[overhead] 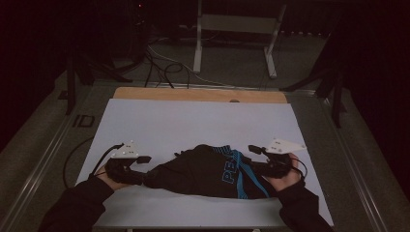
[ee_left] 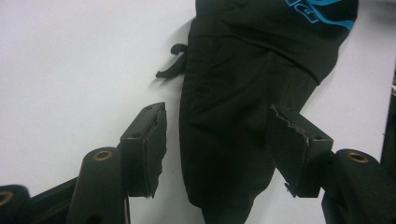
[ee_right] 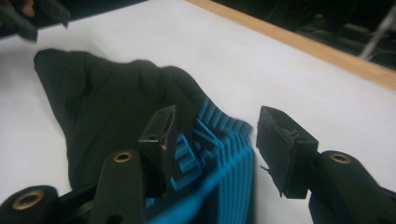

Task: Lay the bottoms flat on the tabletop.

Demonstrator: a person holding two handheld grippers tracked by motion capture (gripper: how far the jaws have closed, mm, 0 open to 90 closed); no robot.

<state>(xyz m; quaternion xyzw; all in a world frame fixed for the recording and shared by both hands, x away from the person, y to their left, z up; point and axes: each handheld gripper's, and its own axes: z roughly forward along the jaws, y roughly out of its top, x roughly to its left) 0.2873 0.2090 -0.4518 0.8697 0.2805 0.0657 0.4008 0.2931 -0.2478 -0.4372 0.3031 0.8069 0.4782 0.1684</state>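
High view puts the black garment [overhead: 212,169] with blue lettering in a bunched heap on the near half of your white surface [overhead: 193,121], between your two hands. Your left tool [overhead: 140,162] sits at the garment's 9 o'clock end, your right tool [overhead: 255,153] at its 3 o'clock end.

In the left gripper view your left tool [ee_left: 217,149] stands with its jaws spread wide, a narrow black fold of the garment [ee_left: 233,93] lying between them; the left jaw looks just clear of the cloth, and the right jaw overlaps the cloth's edge, so you cannot tell whether it touches. A small dark cord end [ee_left: 170,63] pokes from the cloth's edge onto bare surface.

In the right gripper view your right tool [ee_right: 215,140] is likewise spread apart, straddling the blue-striped edge of the garment [ee_right: 116,107]; the right jaw sits over bare white surface.

Toward 12 o'clock the surface lies open up to its wooden far edge [overhead: 198,94]. Toward 6 o'clock only a thin white strip separates the cloth from the near edge.
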